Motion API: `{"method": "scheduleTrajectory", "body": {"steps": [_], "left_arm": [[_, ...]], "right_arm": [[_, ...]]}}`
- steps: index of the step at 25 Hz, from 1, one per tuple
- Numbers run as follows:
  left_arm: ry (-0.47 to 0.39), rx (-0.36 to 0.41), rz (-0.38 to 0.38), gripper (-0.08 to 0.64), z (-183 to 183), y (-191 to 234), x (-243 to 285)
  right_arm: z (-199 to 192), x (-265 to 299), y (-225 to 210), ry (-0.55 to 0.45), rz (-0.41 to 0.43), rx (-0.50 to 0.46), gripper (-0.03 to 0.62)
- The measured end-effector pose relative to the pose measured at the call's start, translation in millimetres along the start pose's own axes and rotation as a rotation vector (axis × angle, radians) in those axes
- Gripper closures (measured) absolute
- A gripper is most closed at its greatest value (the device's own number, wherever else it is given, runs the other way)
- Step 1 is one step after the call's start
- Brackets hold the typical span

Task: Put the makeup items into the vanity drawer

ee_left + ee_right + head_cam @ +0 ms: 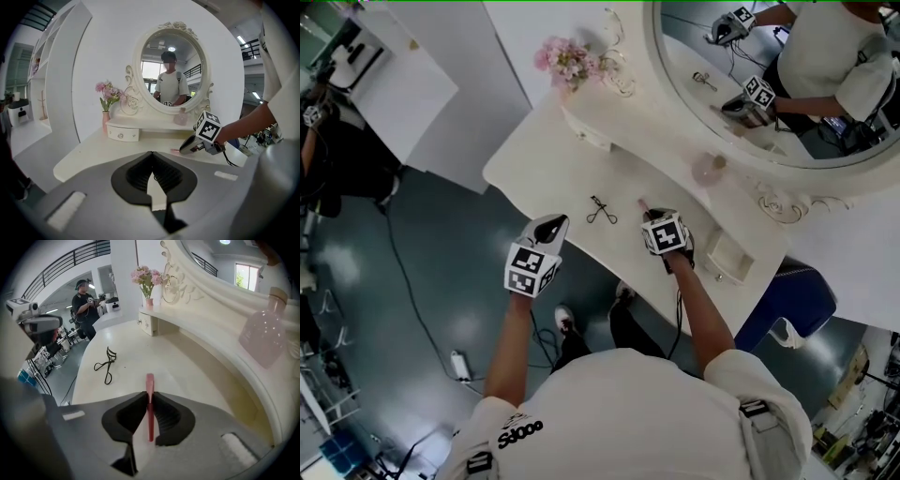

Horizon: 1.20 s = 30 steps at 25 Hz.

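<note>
A slim pink makeup stick lies on the white vanity top, and my right gripper is shut on it, pointing steeply down; the stick's tip pokes out past the jaws. From the head view the stick shows just ahead of the right gripper. A black eyelash curler lies loose on the top to its left. My left gripper hovers at the table's front edge, shut with nothing in it. An open small drawer sits right of the right hand.
A pink bottle stands on the raised shelf under the oval mirror. A vase of pink flowers stands at the shelf's left end, above a closed small drawer. Another person stands far off left.
</note>
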<state>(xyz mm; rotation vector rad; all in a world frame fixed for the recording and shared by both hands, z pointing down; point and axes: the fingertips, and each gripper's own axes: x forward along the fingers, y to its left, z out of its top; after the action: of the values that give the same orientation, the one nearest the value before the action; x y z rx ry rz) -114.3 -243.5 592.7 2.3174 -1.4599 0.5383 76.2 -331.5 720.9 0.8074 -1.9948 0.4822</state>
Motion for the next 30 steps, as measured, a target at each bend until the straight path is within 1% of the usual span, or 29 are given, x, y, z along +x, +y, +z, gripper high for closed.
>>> {"method": "scheduleTrajectory", "body": {"steps": [4, 7, 10, 14, 18, 22, 27, 30], "left_arm": [[-0.014, 0.012, -0.010, 0.540, 9, -4, -6], [-0.030, 0.036, -0.040, 0.540, 20, -12, -5], [-0.049, 0.062, -0.076, 0.540, 33, -24, 0], [-0.069, 0.090, -0.129, 0.540, 50, -49, 13], [-0.077, 0.108, -0.192, 0.540, 60, -80, 31], [-0.077, 0.120, -0.246, 0.540, 66, -109, 48], [-0.065, 0.123, -0.295, 0.540, 69, -139, 68], [-0.059, 0.113, -0.308, 0.540, 72, -150, 81]], "right_arm": [[6, -25, -2, -0.048, 0.008, 0.030, 0.545], [13, -53, -7, -0.102, -0.012, 0.052, 0.545], [16, -83, -12, -0.161, -0.023, 0.038, 0.545], [2, -119, -26, -0.212, -0.005, 0.044, 0.545], [-35, -145, -52, -0.196, -0.038, 0.061, 0.545], [-73, -165, -77, -0.188, -0.067, 0.103, 0.545], [-122, -177, -105, -0.111, -0.087, 0.143, 0.545], [-141, -178, -120, -0.071, -0.092, 0.166, 0.545]]}}
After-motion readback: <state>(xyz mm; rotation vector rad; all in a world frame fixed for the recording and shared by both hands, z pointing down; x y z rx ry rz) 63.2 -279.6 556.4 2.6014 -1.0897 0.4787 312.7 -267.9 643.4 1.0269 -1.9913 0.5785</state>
